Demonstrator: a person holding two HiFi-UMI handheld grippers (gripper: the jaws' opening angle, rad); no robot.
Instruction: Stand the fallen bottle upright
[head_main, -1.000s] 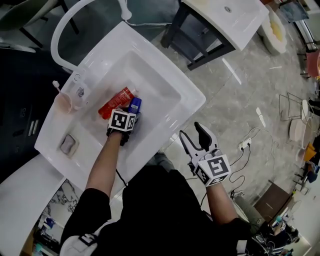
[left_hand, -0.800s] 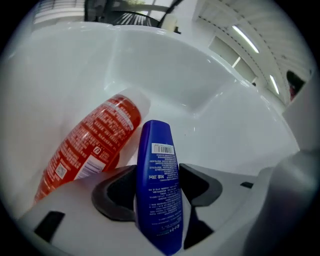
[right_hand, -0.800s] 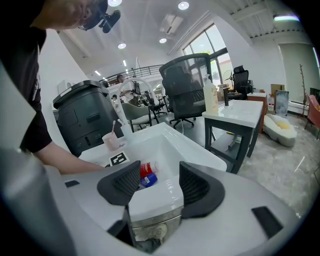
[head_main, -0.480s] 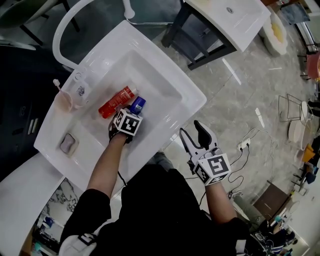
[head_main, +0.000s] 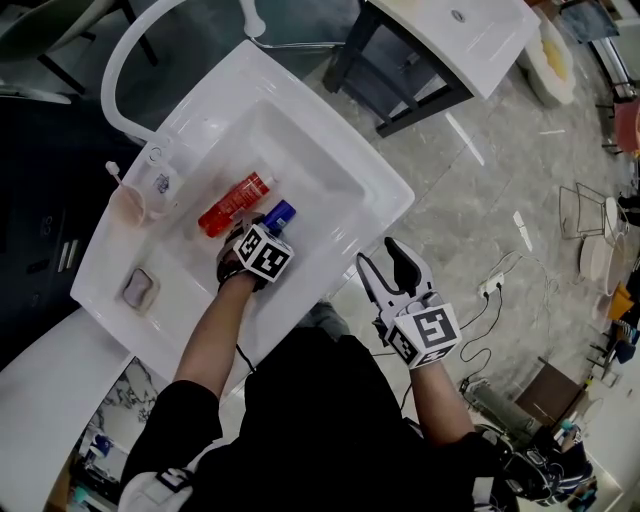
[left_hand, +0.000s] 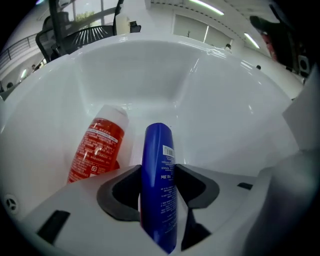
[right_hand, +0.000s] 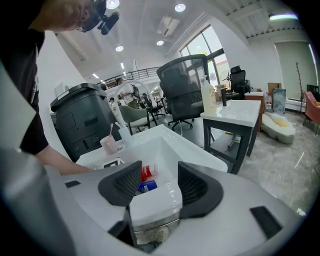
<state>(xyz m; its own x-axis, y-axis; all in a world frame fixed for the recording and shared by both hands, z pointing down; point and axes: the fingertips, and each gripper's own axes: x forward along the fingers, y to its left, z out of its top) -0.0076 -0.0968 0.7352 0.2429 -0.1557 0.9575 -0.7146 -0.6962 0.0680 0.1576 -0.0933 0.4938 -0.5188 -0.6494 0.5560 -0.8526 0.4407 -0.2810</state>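
While the right gripper (head_main: 383, 262) hangs spread and empty outside the sink (head_main: 330, 150), its jaws just closing a little, the left gripper (head_main: 258, 238) has just closed on the blue bottle (left_hand: 158, 150). This smooth, glossy cylinder is in the white basin, its long axis pointing to 1 o'clock. The left gripper has rolled clockwise since a second ago. The red bottle (head_main: 233, 203) lies at 10 o'clock.

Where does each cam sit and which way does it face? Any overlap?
Head view: on the person's head, steeply down at the sink; shows forearms, left gripper, right gripper.
Left gripper view: on left gripper, into the sink; jaws, just closing, grip the blue bottle.
Right gripper view: on right gripper, beside the sink, facing it; jaws, just closing, empty.
Shared: all show blue and red bottle.
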